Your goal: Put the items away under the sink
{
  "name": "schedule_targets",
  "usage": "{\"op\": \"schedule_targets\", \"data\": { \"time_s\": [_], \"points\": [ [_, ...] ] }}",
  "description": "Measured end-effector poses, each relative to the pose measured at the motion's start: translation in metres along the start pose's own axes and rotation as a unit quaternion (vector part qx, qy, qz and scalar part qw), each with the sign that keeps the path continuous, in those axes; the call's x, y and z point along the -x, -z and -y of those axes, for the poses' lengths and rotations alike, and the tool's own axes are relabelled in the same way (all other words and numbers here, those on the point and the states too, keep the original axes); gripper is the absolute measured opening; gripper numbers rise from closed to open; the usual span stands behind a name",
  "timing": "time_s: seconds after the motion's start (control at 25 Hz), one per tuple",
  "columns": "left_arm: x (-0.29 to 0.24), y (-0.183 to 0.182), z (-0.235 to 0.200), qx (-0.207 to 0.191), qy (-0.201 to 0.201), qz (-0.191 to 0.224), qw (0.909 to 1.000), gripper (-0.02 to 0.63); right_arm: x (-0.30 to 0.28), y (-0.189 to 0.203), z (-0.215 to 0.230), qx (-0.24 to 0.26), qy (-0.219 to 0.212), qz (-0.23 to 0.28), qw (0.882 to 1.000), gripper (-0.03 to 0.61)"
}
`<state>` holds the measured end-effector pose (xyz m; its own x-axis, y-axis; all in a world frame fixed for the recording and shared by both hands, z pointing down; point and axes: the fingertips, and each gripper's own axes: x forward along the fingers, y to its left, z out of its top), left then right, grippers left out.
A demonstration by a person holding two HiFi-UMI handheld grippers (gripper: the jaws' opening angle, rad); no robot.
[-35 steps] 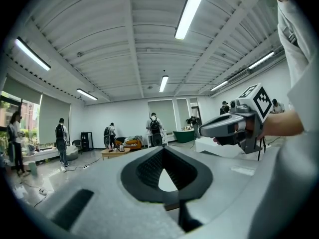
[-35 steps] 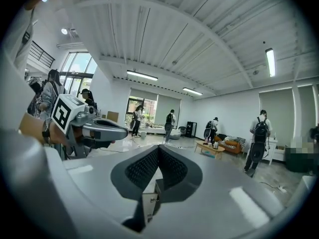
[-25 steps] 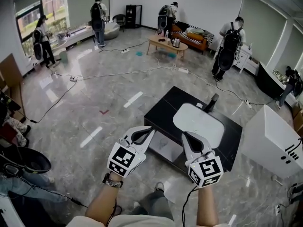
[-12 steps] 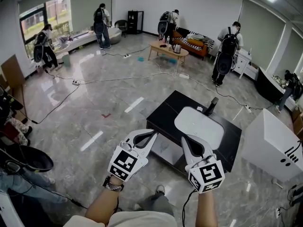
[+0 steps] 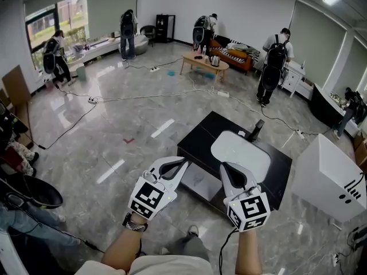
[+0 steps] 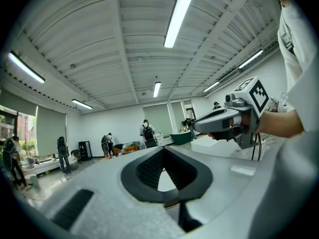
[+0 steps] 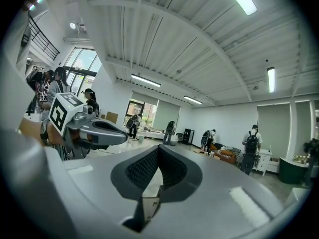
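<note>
Left gripper (image 5: 184,161) and right gripper (image 5: 223,166), white plastic with marker cubes, both with jaws together on nothing, held before a black sink cabinet (image 5: 198,133).

Only the head view shows the cabinet, just past the jaw tips, with its white oval basin (image 5: 241,152) and a black tap (image 5: 257,126) at the far edge. A white box (image 5: 324,173) stands beside its right edge. Each gripper view shows the other gripper, strip lights (image 6: 177,16) and people (image 5: 274,62) wearing backpacks.

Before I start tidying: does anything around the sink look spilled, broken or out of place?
Nothing looks spilled or broken. Only oddity: loose cables and a power strip lie across the open floor beyond the sink counter, where someone could trip.
</note>
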<state>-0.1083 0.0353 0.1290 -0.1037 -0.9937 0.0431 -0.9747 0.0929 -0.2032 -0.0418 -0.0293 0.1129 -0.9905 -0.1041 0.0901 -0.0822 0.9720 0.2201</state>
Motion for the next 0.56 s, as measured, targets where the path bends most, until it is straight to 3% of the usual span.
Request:
{"op": "schedule_targets", "data": {
  "time_s": [0.56],
  "points": [
    [0.0006,0.0005,-0.0018,-0.002,-0.005,0.001,1.0,-0.002,0.003,0.0015,-0.001,0.001,-0.006,0.003,1.0,0.005]
  ]
}}
